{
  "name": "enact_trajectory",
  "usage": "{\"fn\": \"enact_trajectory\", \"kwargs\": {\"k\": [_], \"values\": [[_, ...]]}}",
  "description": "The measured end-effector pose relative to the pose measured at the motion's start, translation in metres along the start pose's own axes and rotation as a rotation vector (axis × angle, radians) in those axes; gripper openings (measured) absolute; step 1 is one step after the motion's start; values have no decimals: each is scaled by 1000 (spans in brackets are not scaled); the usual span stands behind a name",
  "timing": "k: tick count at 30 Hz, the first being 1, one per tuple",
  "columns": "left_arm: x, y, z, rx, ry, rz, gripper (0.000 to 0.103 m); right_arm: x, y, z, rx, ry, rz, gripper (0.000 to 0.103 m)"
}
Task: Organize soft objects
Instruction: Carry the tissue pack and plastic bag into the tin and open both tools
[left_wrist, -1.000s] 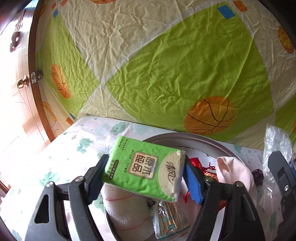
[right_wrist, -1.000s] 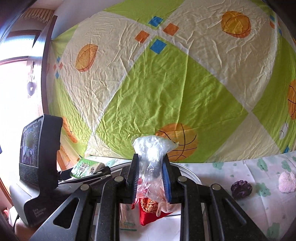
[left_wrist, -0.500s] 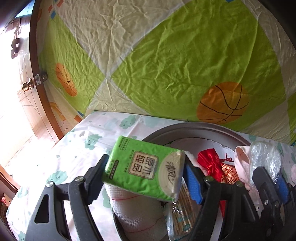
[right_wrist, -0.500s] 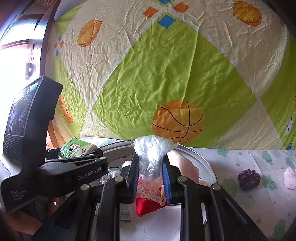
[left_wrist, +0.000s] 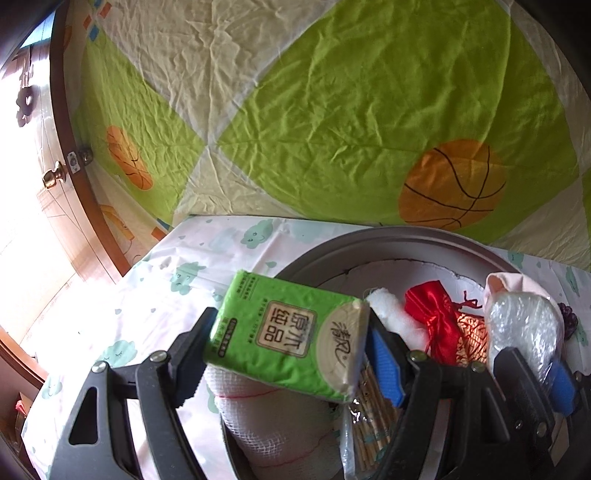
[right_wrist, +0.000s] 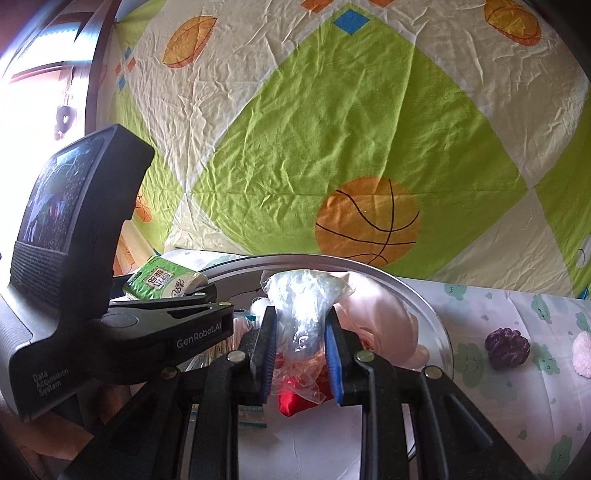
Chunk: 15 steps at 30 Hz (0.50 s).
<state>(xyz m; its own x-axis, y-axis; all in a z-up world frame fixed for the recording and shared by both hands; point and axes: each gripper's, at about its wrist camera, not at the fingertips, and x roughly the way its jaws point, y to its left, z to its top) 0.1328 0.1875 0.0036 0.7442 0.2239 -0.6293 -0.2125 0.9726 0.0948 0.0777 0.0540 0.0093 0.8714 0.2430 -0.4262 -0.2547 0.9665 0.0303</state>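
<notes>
My left gripper (left_wrist: 291, 343) is shut on a green tissue pack (left_wrist: 288, 332) and holds it over the left side of a round grey basin (left_wrist: 399, 240). My right gripper (right_wrist: 301, 350) is shut on a crumpled clear plastic bag (right_wrist: 301, 299), over the same basin (right_wrist: 439, 328). The bag also shows in the left wrist view (left_wrist: 521, 328). In the basin lie a white mesh bundle (left_wrist: 273, 417), a packet of sticks (left_wrist: 369, 413), a red pouch (left_wrist: 432, 314) and a pink cloth (right_wrist: 384, 321).
A purple soft ball (right_wrist: 508, 347) and a white fluffy ball (right_wrist: 583, 354) lie on the patterned tablecloth (right_wrist: 517, 398) right of the basin. A green and cream basketball sheet (right_wrist: 332, 147) hangs behind. A wooden door (left_wrist: 70, 177) stands at the left.
Both grippers have moved forward over the basin with their loads still held. More of the basin's contents show now, and the two grippers are closer together.
</notes>
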Motion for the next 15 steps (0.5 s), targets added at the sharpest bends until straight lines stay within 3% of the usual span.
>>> {"fn": "enact_trajectory", "kwargs": {"k": [10, 13, 15], "values": [[0, 0, 0, -2, -1, 0, 76, -3, -1, -1, -2, -2, 30, 31], [-1, 3, 1, -15, -3, -11, 80, -5, -5, 1, 15, -1, 59, 41], [-3, 5, 2, -27, -13, -15, 94, -11, -8, 2, 31, -25, 75, 53]]}}
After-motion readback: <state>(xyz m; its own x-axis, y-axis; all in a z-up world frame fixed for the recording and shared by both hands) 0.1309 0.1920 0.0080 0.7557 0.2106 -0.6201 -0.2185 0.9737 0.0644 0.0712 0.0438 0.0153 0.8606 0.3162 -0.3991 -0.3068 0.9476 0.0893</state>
